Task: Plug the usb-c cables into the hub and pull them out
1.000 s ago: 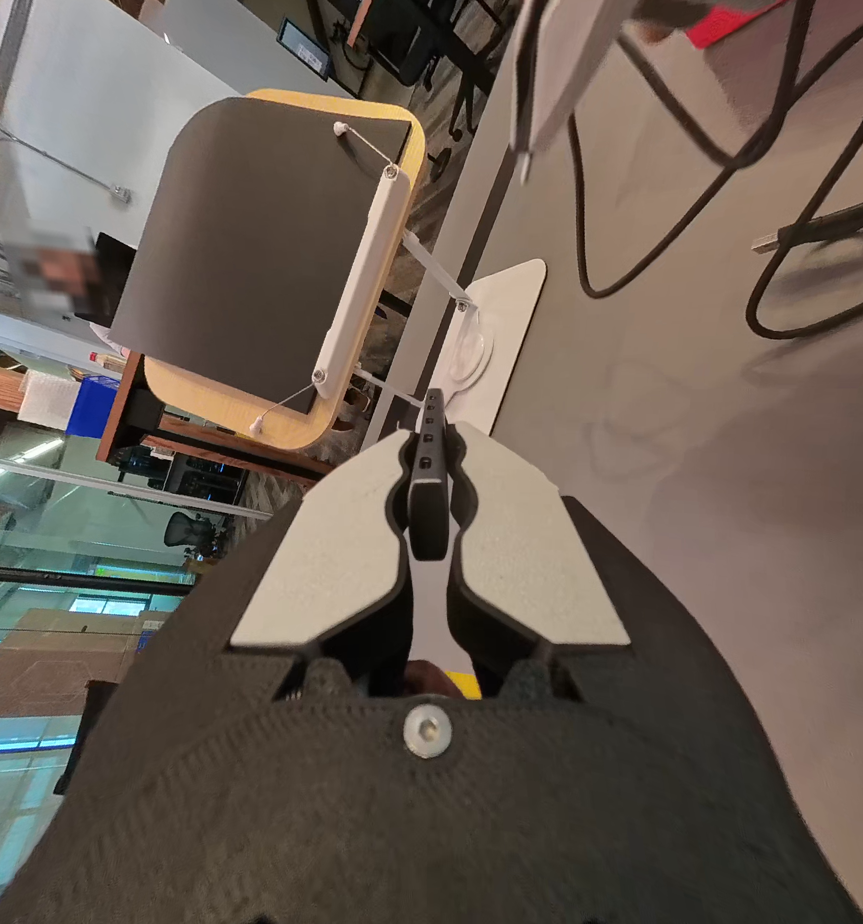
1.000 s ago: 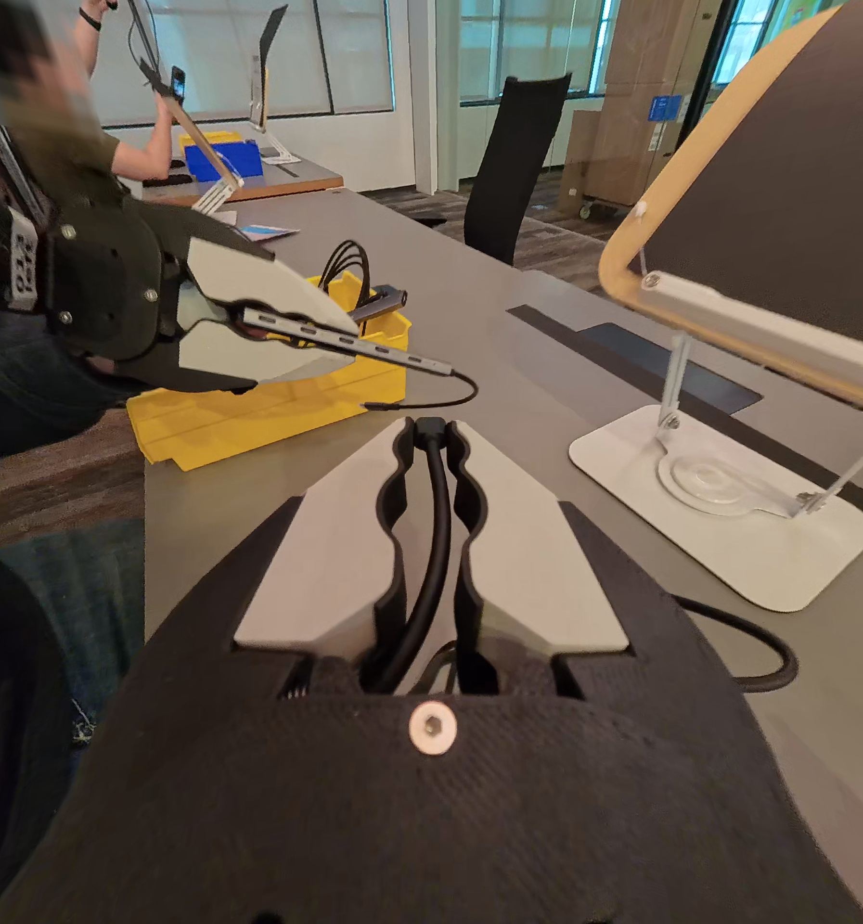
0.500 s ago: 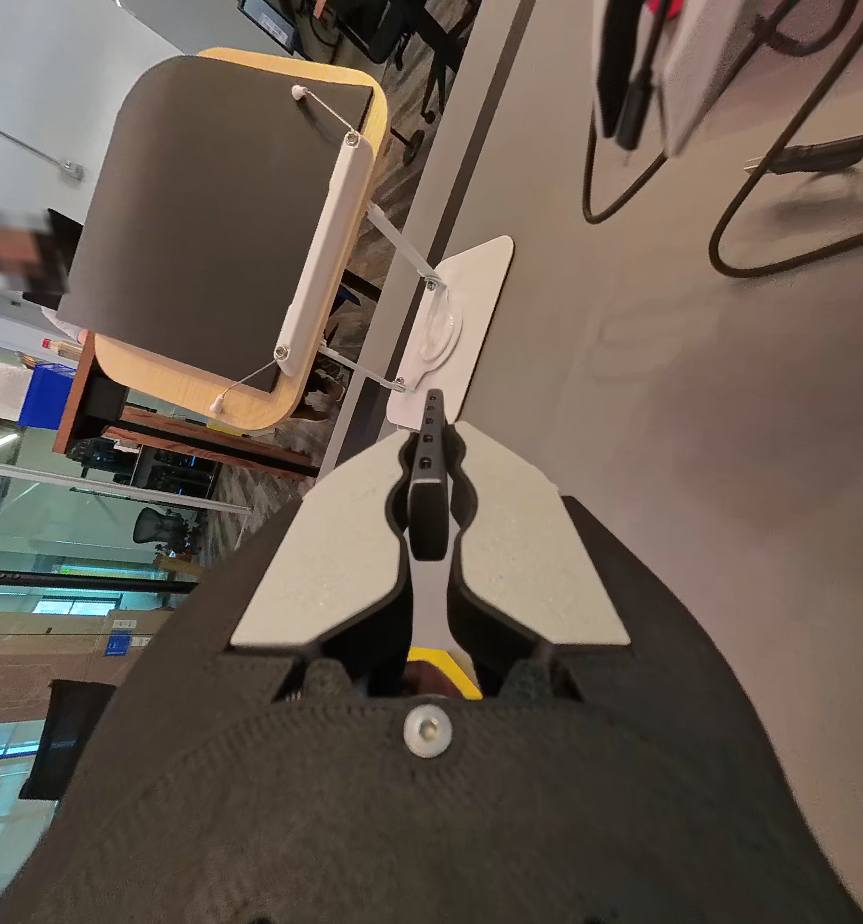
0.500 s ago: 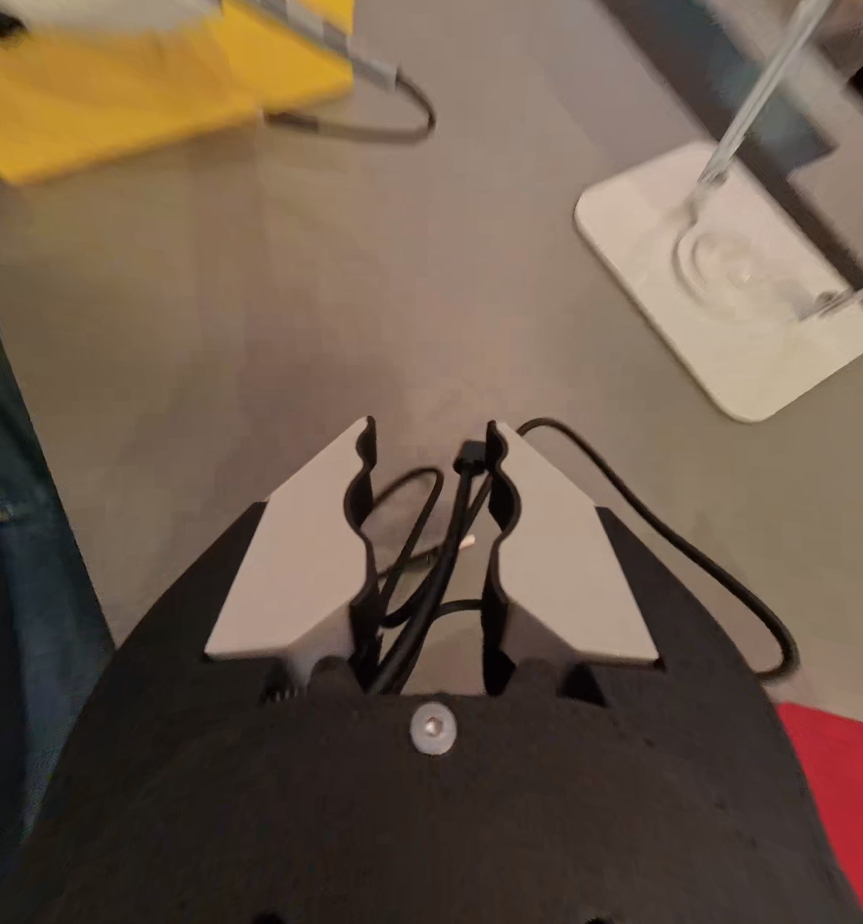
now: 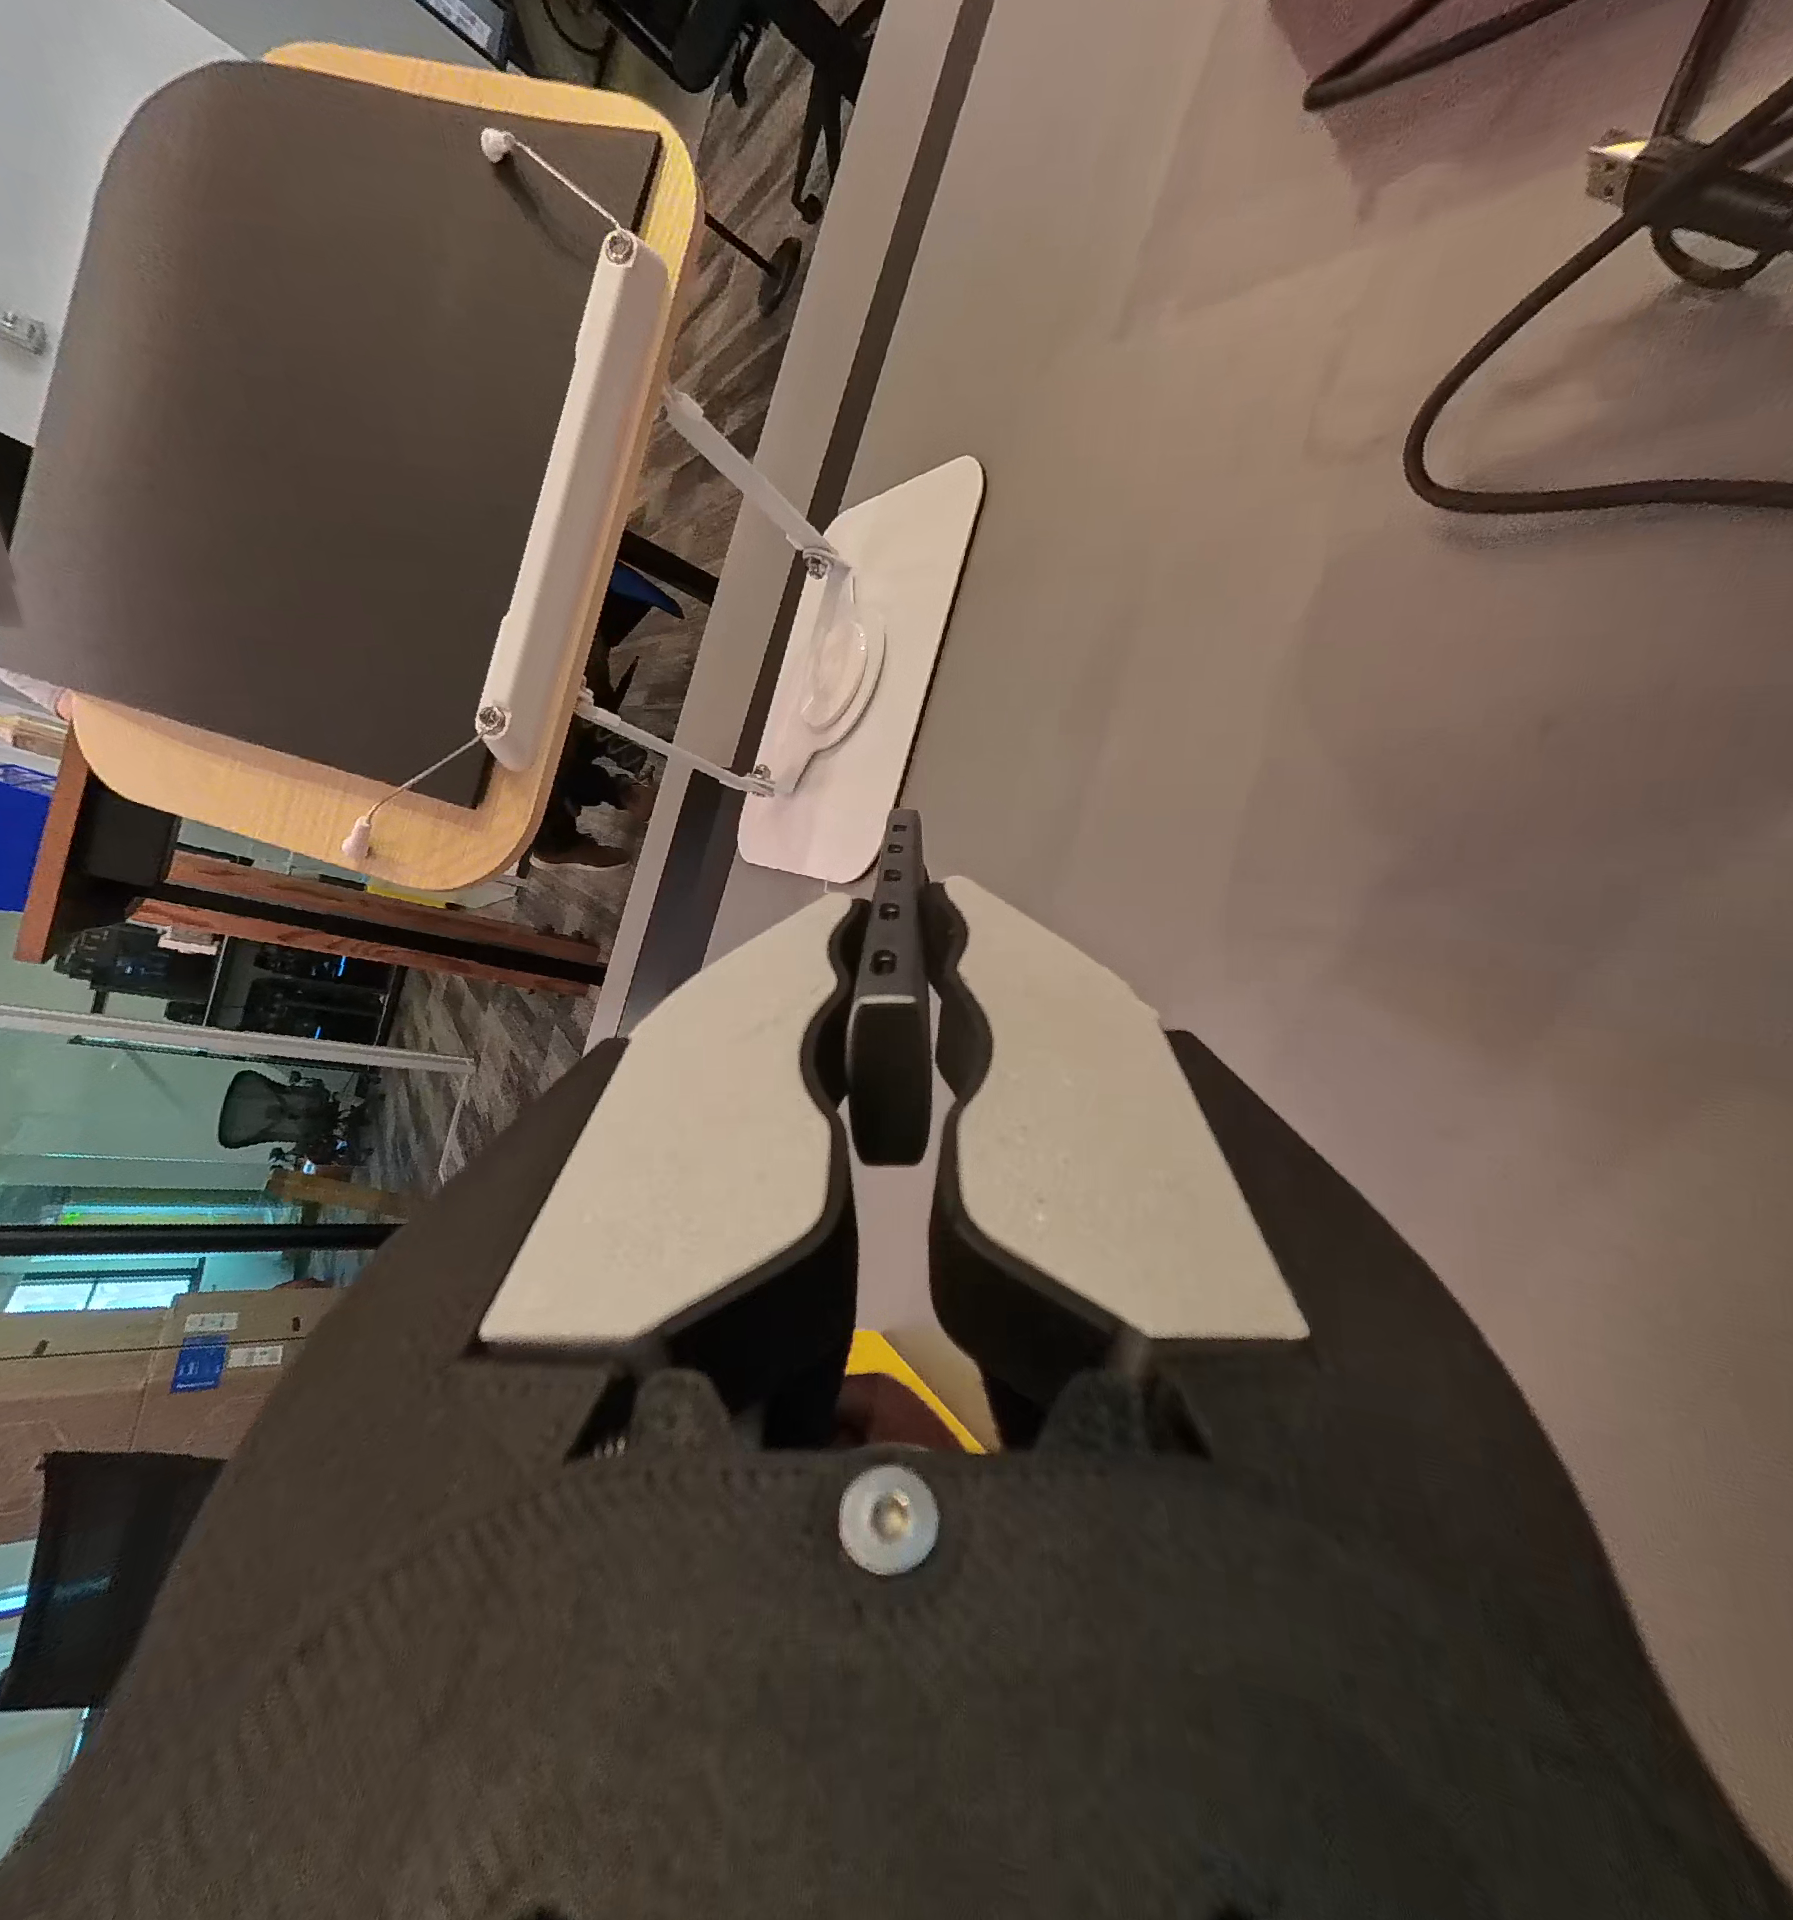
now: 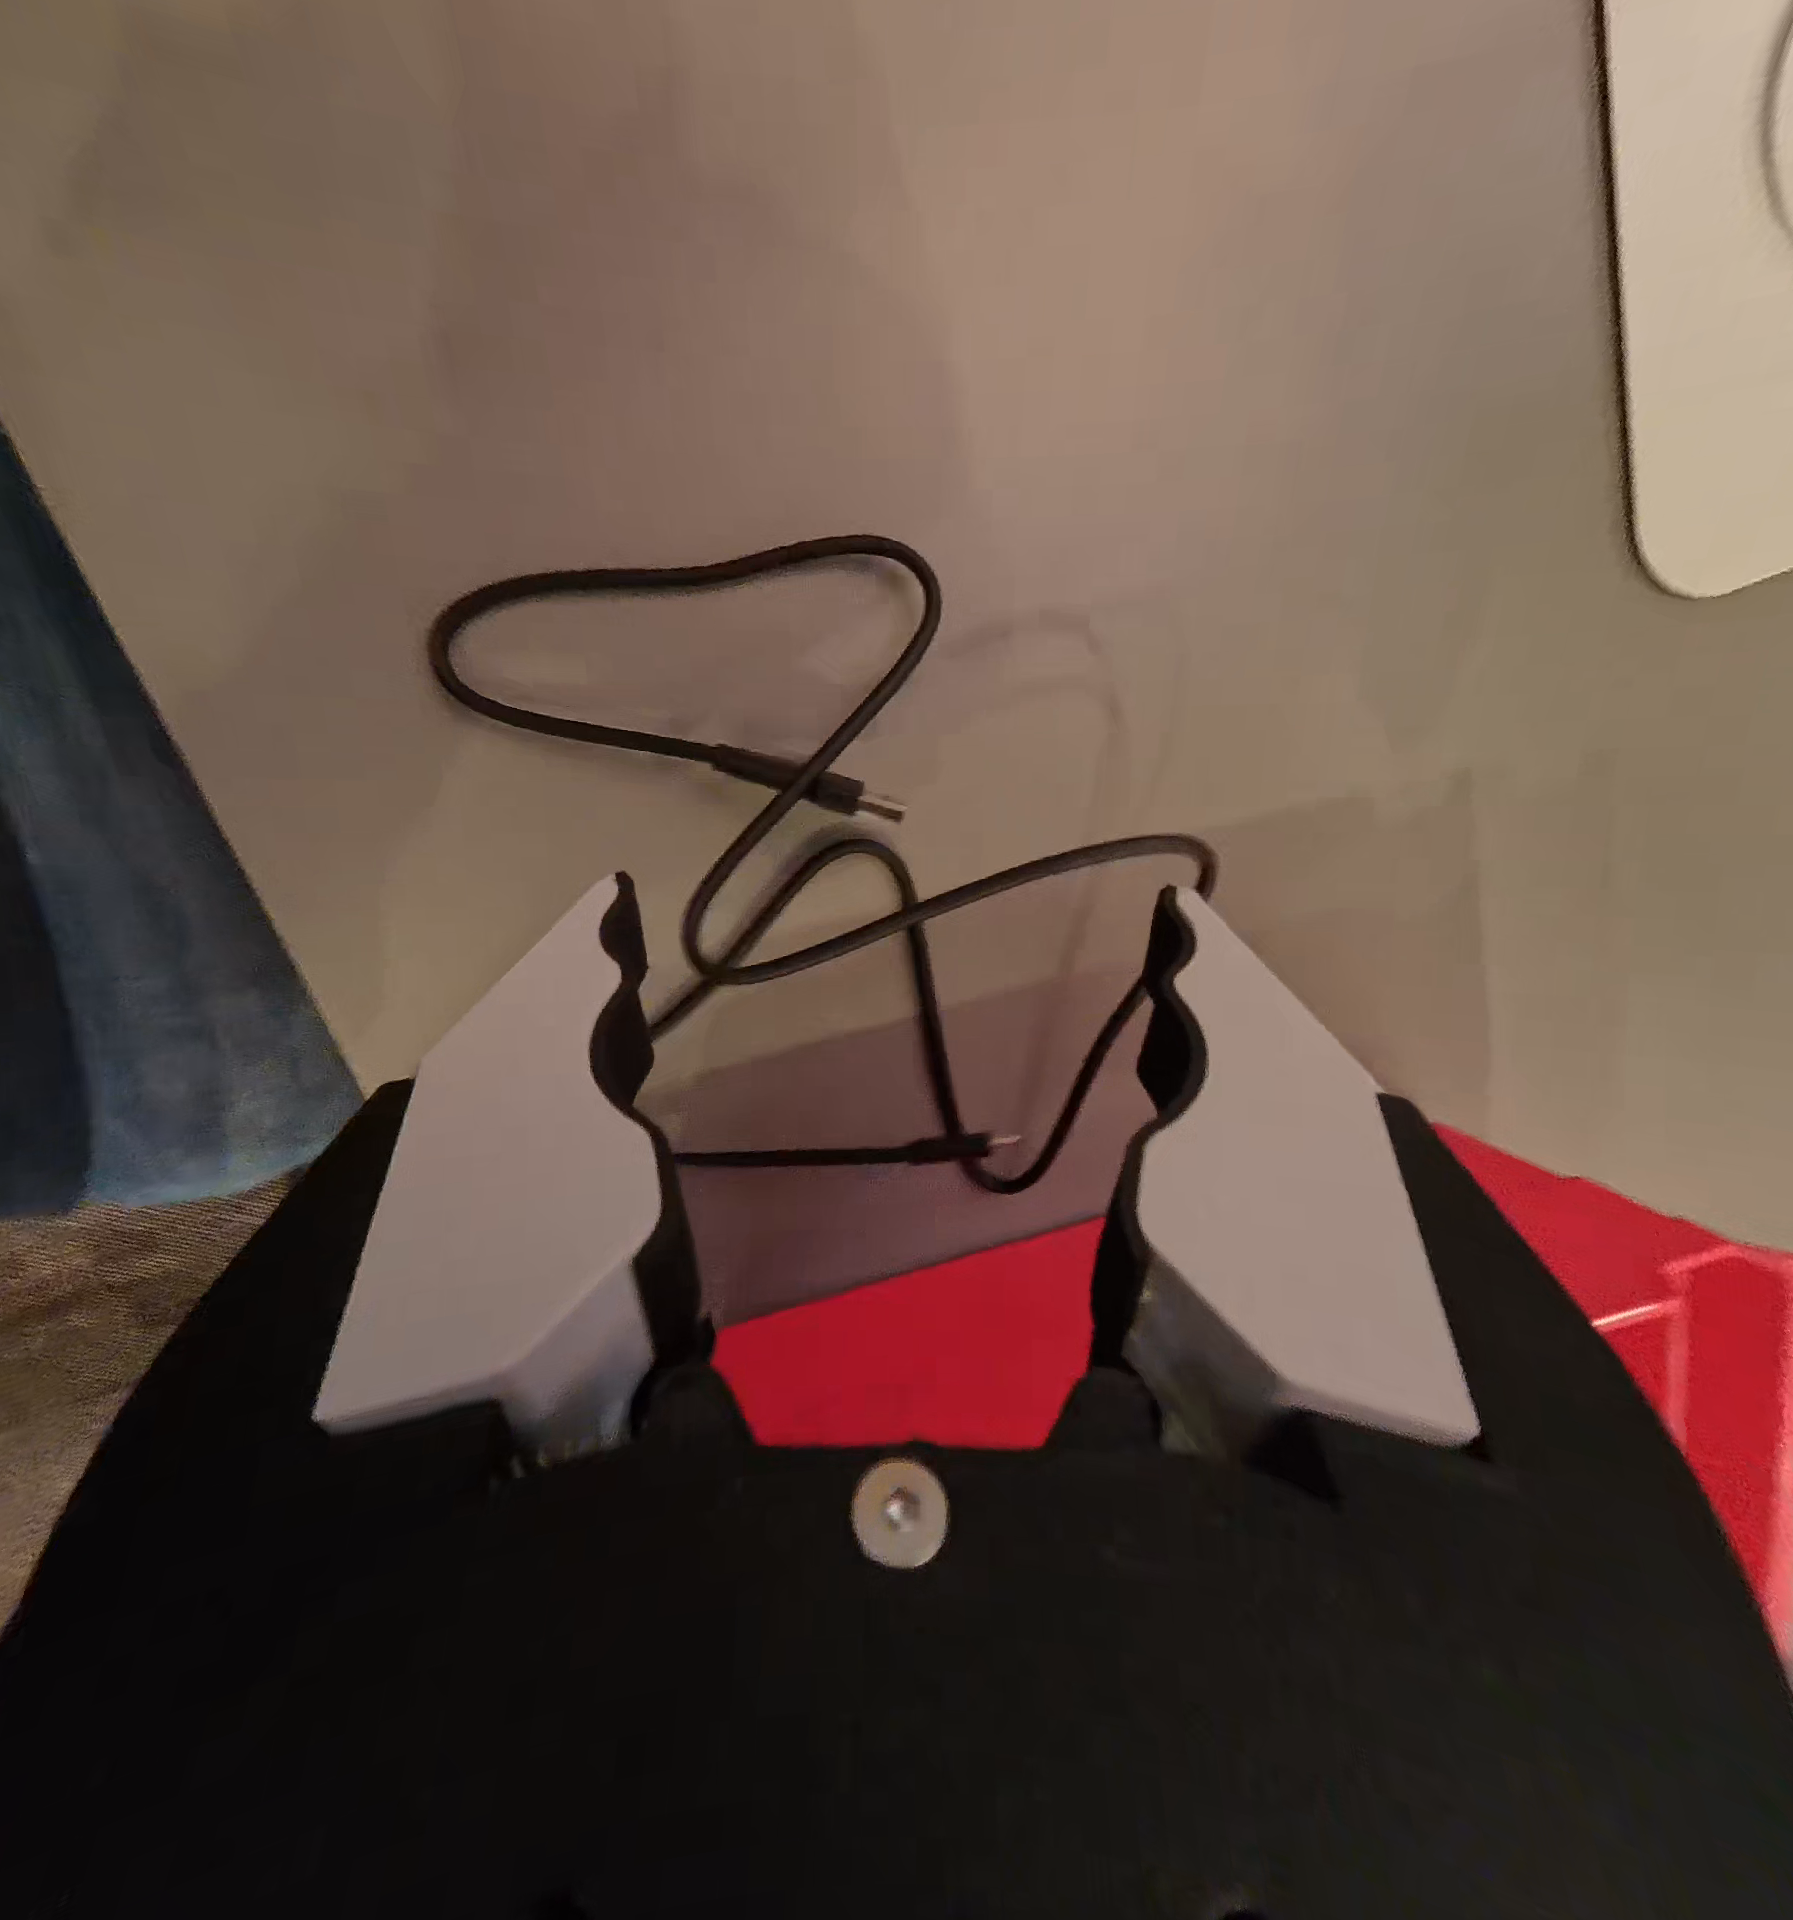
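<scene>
My left gripper (image 5: 889,896) is shut on the slim dark hub (image 5: 894,914), held edge-on above the grey table with its row of ports showing past the fingertips. My right gripper (image 6: 892,902) is open and empty, pointing down at the table. Below it lie black cables (image 6: 684,634) in loose loops. One plug (image 6: 856,802) lies just beyond the fingertips. A second plug end (image 6: 985,1144) lies between the open fingers. Cables also show in the left wrist view (image 5: 1494,416) at the upper right, with a plug (image 5: 1692,192).
A white stand base (image 5: 871,665) holding a wood-edged dark board (image 5: 300,416) sits at the table's far edge; the base also shows in the right wrist view (image 6: 1744,312). A red bin (image 6: 923,1340) lies under the right gripper. A denim-clad leg (image 6: 61,935) is at the left. About 20 cm separates my left fingertips from my right.
My right gripper opened and let go of the cable, which now lies on the table, and it tilted down over it. My left gripper still holds the hub, shifted slightly.
</scene>
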`<state>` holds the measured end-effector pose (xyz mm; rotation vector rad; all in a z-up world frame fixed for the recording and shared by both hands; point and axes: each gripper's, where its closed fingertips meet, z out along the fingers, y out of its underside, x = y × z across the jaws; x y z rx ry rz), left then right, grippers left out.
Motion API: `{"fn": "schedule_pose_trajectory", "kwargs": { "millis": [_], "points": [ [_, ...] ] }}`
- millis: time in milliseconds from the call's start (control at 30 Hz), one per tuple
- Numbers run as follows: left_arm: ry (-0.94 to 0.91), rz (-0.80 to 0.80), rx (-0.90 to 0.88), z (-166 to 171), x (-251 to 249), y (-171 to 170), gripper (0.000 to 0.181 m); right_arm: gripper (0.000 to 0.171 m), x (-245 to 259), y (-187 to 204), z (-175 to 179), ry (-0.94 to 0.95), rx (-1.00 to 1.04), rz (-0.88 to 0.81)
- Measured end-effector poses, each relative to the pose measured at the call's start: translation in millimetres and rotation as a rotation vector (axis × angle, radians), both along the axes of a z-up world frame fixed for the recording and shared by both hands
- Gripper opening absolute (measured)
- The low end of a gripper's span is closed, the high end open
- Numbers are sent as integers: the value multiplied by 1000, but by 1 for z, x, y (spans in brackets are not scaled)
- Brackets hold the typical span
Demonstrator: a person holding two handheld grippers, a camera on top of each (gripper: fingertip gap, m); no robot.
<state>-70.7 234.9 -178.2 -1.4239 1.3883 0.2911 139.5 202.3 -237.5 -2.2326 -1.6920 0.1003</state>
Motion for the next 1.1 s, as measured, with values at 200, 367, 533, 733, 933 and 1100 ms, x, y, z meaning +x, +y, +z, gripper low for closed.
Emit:
{"fn": "schedule_pose_trajectory", "kwargs": {
  "millis": [200, 367, 533, 733, 933, 1100],
  "points": [
    [-7, -2, -9, -1, 1, -1, 9, 93, -3, -20, -39, 46, -78, -183],
    [-8, -12, -12, -3, 5, -4, 9, 69, -8, -9, -77, 14, -52, -284],
    [-12, -15, -2, -2, 5, -6, 9, 15, -21, 7, -81, 92, 2, -289],
    [-20, -13, 0, -2, 4, -5, 10, 2, -31, 15, -54, 195, 67, -261],
    [-21, -8, -2, -3, 3, -4, 9, 0, -27, 22, 0, 327, 132, -259],
    [-23, -2, -2, -3, 2, -2, 9, 0, -13, 25, 59, 442, 199, -273]
  ]
}}
